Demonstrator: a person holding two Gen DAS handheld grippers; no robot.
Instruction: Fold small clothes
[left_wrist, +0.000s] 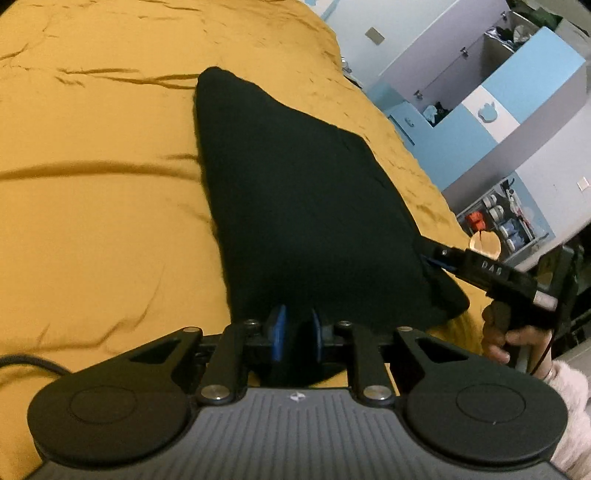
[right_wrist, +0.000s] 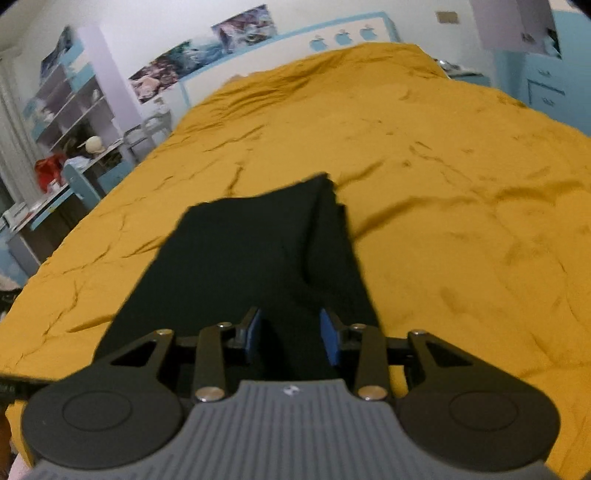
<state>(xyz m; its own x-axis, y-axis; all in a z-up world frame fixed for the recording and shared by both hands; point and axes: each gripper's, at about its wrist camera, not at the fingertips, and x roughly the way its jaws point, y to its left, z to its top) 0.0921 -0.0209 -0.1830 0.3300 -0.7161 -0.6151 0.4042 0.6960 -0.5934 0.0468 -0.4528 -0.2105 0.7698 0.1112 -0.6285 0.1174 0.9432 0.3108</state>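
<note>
Mustard bedspread (left_wrist: 92, 221) fills both views. Black garment (left_wrist: 295, 206) lies on it, far corner flat, near edge raised toward 2 grippers.

Left gripper (left_wrist: 298, 326): blue pads close together, black cloth pinched between. Right gripper (right_wrist: 291, 332): jaws wider apart, cloth between; whether pads press it, cannot tell.

Fold likely underway. Advice: keep both corners level, edge taut, lay near edge squarely onto far edge, smooth wrinkles.

Hard to read: garment type, seams, layer count lost in black; right wrist view blurred; near hem hidden behind gripper bodies.
</note>
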